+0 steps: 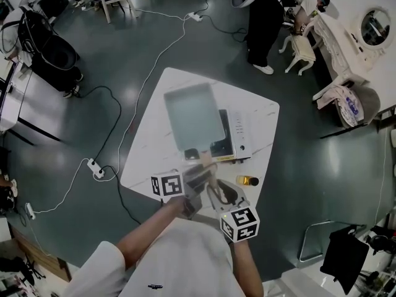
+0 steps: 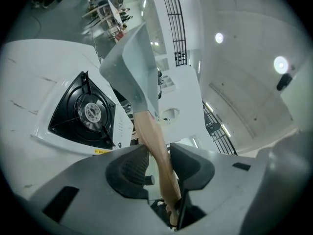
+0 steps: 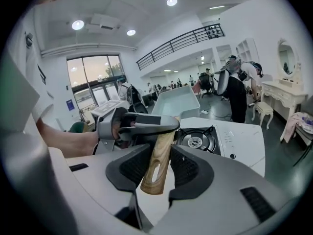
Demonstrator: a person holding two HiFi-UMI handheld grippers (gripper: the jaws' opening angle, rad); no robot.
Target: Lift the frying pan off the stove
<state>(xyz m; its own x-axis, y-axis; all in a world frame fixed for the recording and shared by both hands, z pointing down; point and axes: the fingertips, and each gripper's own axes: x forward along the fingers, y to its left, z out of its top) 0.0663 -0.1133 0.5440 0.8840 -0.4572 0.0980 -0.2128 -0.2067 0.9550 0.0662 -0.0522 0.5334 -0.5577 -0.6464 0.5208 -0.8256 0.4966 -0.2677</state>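
A square grey frying pan [image 1: 192, 115] with a wooden handle [image 1: 205, 164] hangs tilted above a white single-burner stove [image 1: 236, 135]; its bottom is off the burner [image 2: 86, 112]. My left gripper [image 1: 193, 185] is shut on the handle [image 2: 155, 143] partway along it. My right gripper [image 1: 220, 197] is shut on the handle's end [image 3: 157, 166], the part with the slot. In the right gripper view the left gripper [image 3: 133, 125] sits just beyond my jaws, with the pan [image 3: 178, 101] and the stove [image 3: 200, 140] behind it.
The stove stands on a white marble-look table [image 1: 154, 142]. A small yellow object [image 1: 247, 180] lies near the table's right front edge. Power cables [image 1: 93, 166] trail over the dark floor on the left. A person [image 1: 266, 17] stands by a white dressing table [image 1: 346, 42] far behind.
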